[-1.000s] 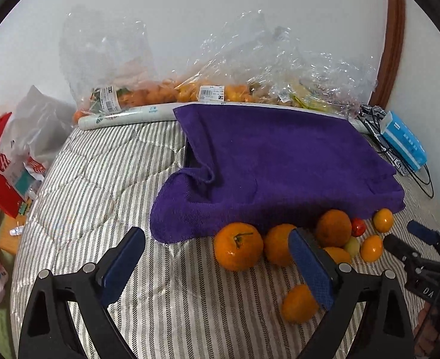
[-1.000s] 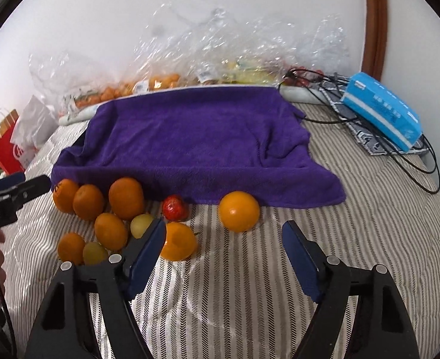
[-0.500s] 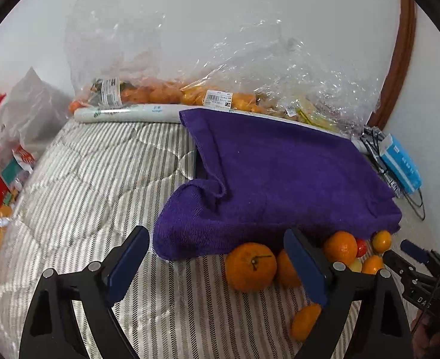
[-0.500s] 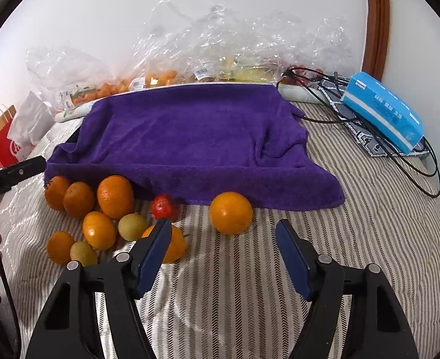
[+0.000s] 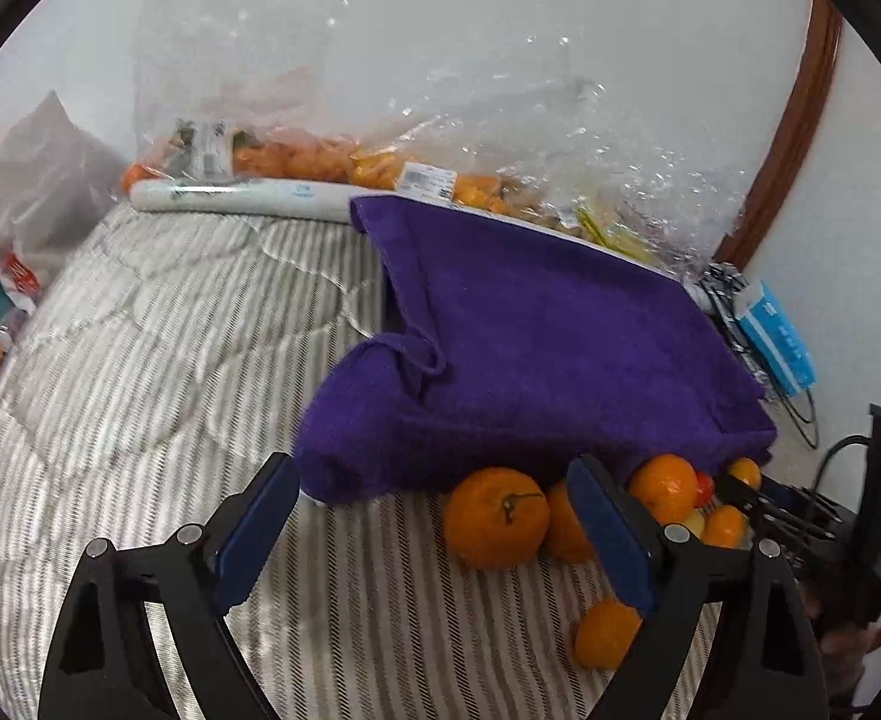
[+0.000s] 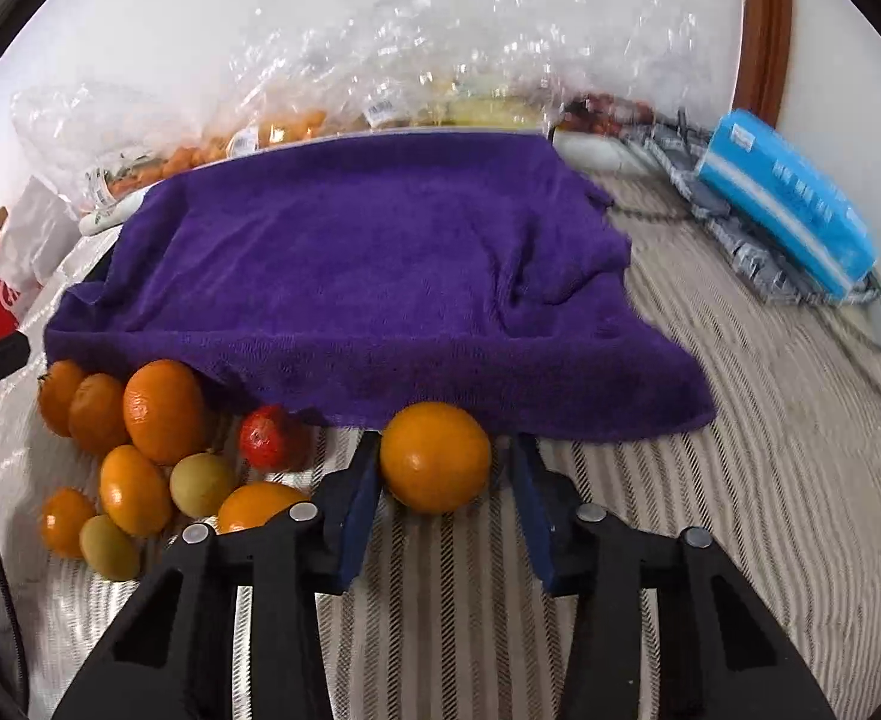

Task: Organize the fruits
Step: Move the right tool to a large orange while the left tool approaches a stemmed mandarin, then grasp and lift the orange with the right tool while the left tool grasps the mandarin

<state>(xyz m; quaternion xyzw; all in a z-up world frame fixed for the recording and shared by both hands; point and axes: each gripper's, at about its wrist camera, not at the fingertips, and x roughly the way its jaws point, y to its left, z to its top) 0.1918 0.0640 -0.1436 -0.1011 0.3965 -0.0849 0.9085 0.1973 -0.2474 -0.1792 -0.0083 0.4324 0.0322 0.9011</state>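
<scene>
Right gripper closing around an orange at the towel's edge; left gripper wide.

The striped bed cover (image 6: pixel 770 480) carries a purple towel (image 6: pixel 350 264). The right gripper (image 6: pixel 446 480) has just been narrowing, with the orange (image 6: pixel 434 456) between its pads; firm contact cannot be confirmed. The left gripper (image 5: pixel 434 516) stands wide, nothing held, near a stemmed mandarin (image 5: pixel 494 519). A red fruit (image 6: pixel 266 435) lies just left.

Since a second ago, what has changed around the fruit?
The right gripper has moved in on the lone orange, and its jaws have just been closing around it. The left gripper edged toward the purple towel, still open. Fruit pile and towel stayed put.
</scene>
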